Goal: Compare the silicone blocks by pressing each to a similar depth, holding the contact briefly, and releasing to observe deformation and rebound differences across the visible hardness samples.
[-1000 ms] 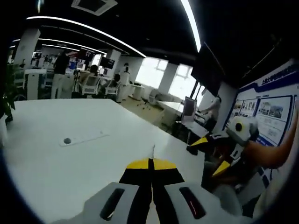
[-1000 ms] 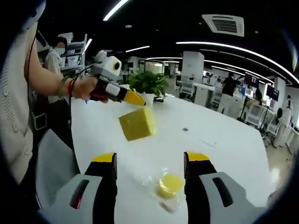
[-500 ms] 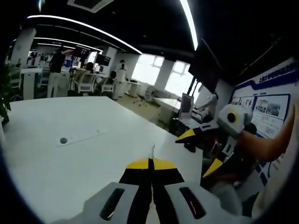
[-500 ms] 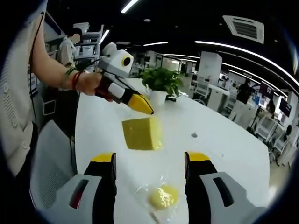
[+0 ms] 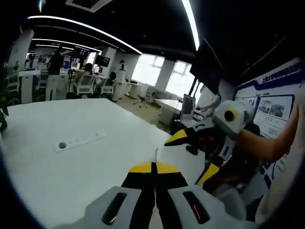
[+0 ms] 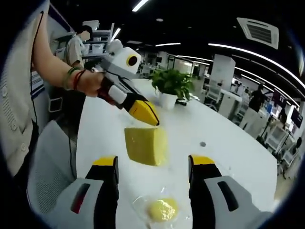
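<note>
Right gripper view, near to far: the right gripper (image 6: pixel 153 169) rises from the lower edge with its two yellow-tipped black jaws spread wide apart and nothing between them. Just beyond the jaws, a small round pale-yellow silicone sample in a clear plastic wrapper (image 6: pixel 159 209) lies on the large white table (image 6: pixel 228 157). Farther on rests the larger yellow silicone cube (image 6: pixel 145 145), one corner turned toward the camera. Directly above the cube, the left gripper (image 6: pixel 155 120), held in the person's hand (image 6: pixel 95 86), points its yellow tip down at the block's top far edge; the tip appears to meet the block, though contact cannot be confirmed. Behind stands a green potted plant in a white pot (image 6: pixel 172 88), and beyond it an open office with desks and chairs. Left gripper view: the left gripper (image 5: pixel 153 168) has its jaws clenched together, yellow tips meeting, with nothing seen between them. The white table (image 5: pixel 57 162) spreads ahead, a round grommet (image 5: pixel 62 145) set in it. At right, the right gripper (image 5: pixel 193 157) enters with jaws parted.
</note>
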Tool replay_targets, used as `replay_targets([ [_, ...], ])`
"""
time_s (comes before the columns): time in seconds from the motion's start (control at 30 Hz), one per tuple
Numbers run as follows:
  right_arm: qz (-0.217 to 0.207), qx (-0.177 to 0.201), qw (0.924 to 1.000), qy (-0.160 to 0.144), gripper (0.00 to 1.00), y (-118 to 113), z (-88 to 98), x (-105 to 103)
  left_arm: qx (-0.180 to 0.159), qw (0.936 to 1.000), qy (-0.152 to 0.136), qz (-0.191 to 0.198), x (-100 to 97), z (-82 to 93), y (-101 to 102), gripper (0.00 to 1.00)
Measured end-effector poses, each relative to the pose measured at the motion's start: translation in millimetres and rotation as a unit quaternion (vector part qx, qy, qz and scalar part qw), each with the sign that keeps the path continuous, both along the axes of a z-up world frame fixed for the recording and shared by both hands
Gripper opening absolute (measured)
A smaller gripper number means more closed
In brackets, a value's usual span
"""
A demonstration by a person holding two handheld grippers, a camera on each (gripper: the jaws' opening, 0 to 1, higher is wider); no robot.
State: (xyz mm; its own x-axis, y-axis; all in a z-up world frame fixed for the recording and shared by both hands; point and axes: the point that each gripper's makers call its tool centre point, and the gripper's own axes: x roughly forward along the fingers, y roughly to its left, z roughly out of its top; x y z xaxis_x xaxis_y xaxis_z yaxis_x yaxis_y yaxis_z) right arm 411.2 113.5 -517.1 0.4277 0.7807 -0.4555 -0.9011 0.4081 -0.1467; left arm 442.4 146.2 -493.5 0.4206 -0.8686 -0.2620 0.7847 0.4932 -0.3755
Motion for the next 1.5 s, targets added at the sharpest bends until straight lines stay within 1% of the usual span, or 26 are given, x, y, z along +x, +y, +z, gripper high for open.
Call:
replay_targets([
  [0.03,0.003,-0.003,1.0,-0.003,0.56,1.1,-0.4,0.7,0.002,1.0,-0.004,-0.001,0.2,0.8,-0.7,0.0],
  [0.27,0.024,-0.008,0.9997,-0.001,0.55,11.5,-1.1,10.2,0.003,0.9999,-0.005,-0.008,-0.3,3.8,-4.4,0.0],
  [0.47,0.051,-0.026,0.9983,0.011,0.55,22.6,-11.8,17.7,0.001,0.9998,-0.009,-0.017,-1.9,9.6,-8.5,0.0],
  [0.53,0.057,-0.027,0.998,0.011,0.55,26.0,-12.7,19.3,0.001,0.9997,-0.011,-0.021,-2.9,11.5,-10.0,0.0],
  [0.73,0.082,-0.032,0.9957,0.029,0.55,37.9,-19.8,19.8,0.001,0.9993,-0.013,-0.036,-6.5,15.7,-15.4,0.0],
  [0.93,0.111,-0.043,0.9916,0.05,0.53,48.8,-34.3,17.8,0.005,0.9984,-0.02,-0.052,-11.3,16.7,-19.5,0.0],
  [0.97,0.113,-0.048,0.9909,0.056,0.53,51.0,-38.5,18.8,0.01,0.9981,-0.026,-0.054,-11.6,15.3,-19.8,0.0],
  [1.03,0.121,-0.048,0.9897,0.061,0.51,53.8,-41.9,18.4,0.015,0.9978,-0.026,-0.059,-13.2,13.2,-20.5,0.0],
  [1.07,0.122,-0.049,0.9892,0.065,0.49,54.4,-43.3,18.2,0.018,0.9977,-0.03,-0.059,-12.7,12.2,-20.4,0.0],
  [1.17,0.129,-0.051,0.9874,0.077,0.43,56.1,-47.9,16.7,0.021,0.9973,-0.029,-0.064,-12.4,9.1,-19.7,0.0],
  [1.33,0.131,-0.054,0.9858,0.09,0.39,56.3,-54.0,15.9,0.032,0.9965,-0.03,-0.072,-15.9,1.6,-19.4,0.0],
  [1.4,0.132,-0.057,0.9846,0.1,0.35,55.7,-57.4,14.3,0.04,0.9955,-0.027,-0.081,-19.0,-3.1,-19.7,0.0],
  [1.43,0.131,-0.06,0.9846,0.098,0.33,55.3,-58.7,14.4,0.045,0.9949,-0.031,-0.085,-20.3,-4.9,-19.7,0.0],
  [1.47,0.134,-0.064,0.9847,0.09,0.31,54.7,-60.3,14.4,0.048,0.9944,-0.033,-0.089,-22.6,-6.6,-20.2,0.0],
  [1.5,0.137,-0.066,0.9842,0.092,0.31,54.7,-61.0,13.2,0.048,0.9944,-0.032,-0.089,-23.0,-6.8,-20.0,0.0],
])
